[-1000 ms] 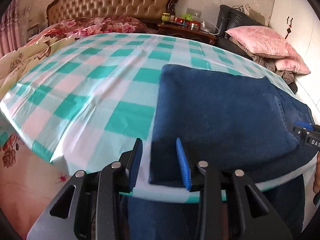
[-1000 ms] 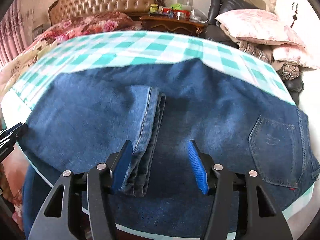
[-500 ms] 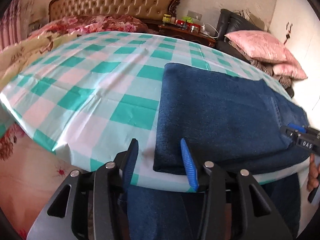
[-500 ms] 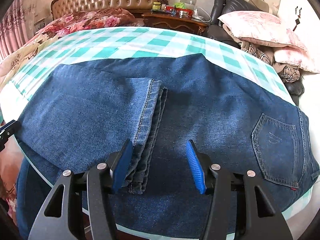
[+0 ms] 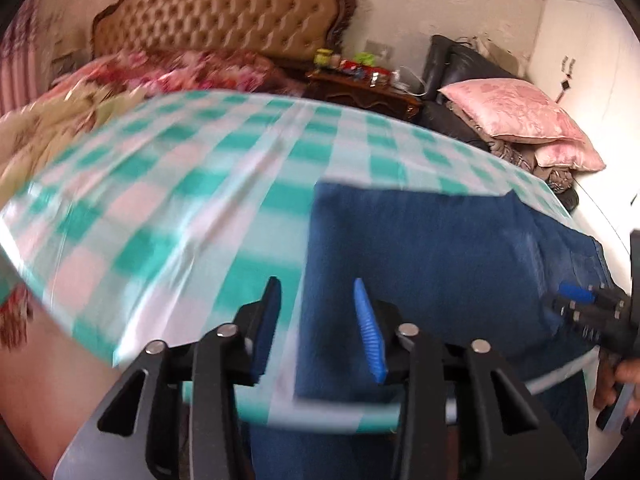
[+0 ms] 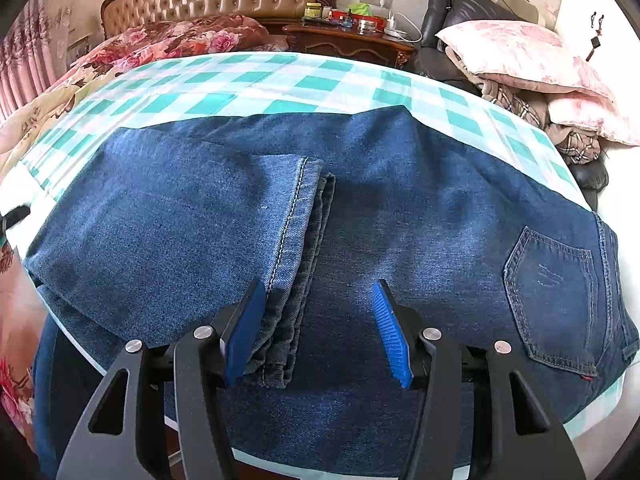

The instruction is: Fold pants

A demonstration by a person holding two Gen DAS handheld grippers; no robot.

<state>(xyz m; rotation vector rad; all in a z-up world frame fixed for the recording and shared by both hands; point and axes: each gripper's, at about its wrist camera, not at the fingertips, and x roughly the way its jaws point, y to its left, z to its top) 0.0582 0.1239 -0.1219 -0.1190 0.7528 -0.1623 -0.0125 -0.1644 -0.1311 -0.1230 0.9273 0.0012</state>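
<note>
Folded jeans (image 6: 400, 216) lie along near edge of checked table (image 6: 248, 80). Left tool (image 5: 316, 320) closing, nothing between pads, at jeans' folded end. Right tool (image 6: 318, 332) apart, straddling hem (image 6: 296, 248). Bed (image 6: 168, 40), nightstand (image 6: 352, 42), pillows (image 6: 524, 52) behind.

Checked cloth (image 5: 160, 208) left of jeans (image 5: 420, 264) bare; pillows (image 5: 520, 116) crowd far right.

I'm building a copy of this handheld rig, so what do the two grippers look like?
Both look alike. The left gripper and the right gripper each have two black angular plastic fingers with triangular cut-outs, silver round pivot bolts, and blue ribbed pads on the inner faces. No cables show. No sleeve is visible.
</note>
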